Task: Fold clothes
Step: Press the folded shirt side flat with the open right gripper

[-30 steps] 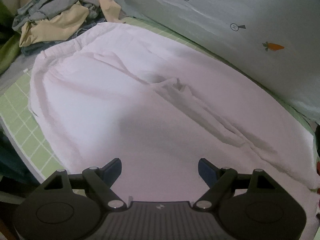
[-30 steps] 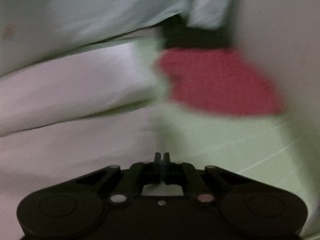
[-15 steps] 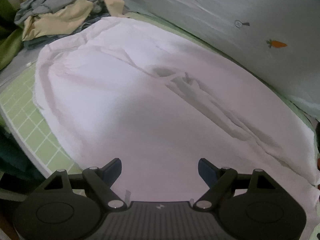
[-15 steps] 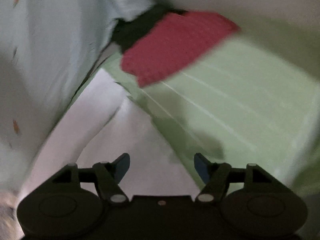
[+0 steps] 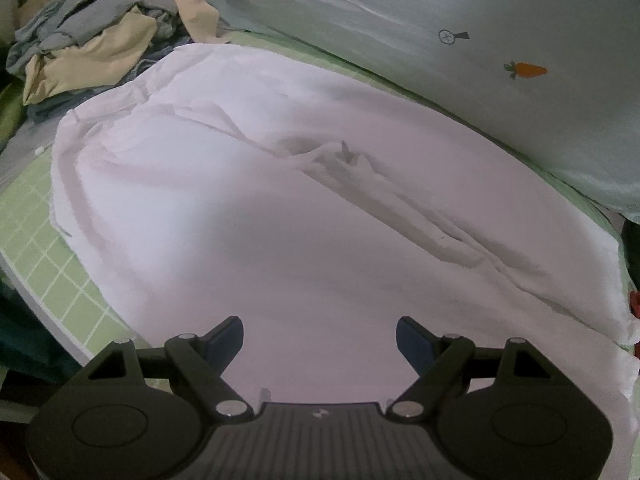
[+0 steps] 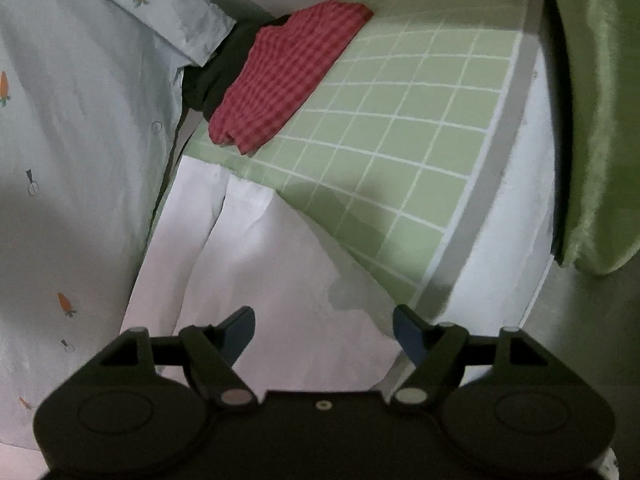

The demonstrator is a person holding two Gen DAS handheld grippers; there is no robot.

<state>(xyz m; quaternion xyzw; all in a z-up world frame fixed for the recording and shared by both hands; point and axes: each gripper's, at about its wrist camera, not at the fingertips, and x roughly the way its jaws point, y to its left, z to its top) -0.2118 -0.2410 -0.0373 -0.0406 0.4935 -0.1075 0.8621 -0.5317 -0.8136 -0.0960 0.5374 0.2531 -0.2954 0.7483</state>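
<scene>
A large pale pink garment (image 5: 280,208) lies spread over the green checked sheet (image 5: 36,216), with creases running across its middle. My left gripper (image 5: 319,336) hovers over its near part, open, nothing between the fingers. In the right wrist view one end of the same pink garment (image 6: 256,264) lies on the green checked sheet (image 6: 400,120). My right gripper (image 6: 324,330) is above that end with its jaws opening. No cloth is pressed between its pads.
A heap of grey and beige clothes (image 5: 96,36) sits at the far left. A pale quilt with carrot prints (image 5: 460,40) runs along the far side. A folded red checked cloth (image 6: 284,76) lies on a dark one (image 6: 212,80). A green cushion (image 6: 592,112) stands at the right.
The right gripper went from shut to wide open, rolled, and swung so the pink garment's end is under it. The left gripper stayed open and almost still.
</scene>
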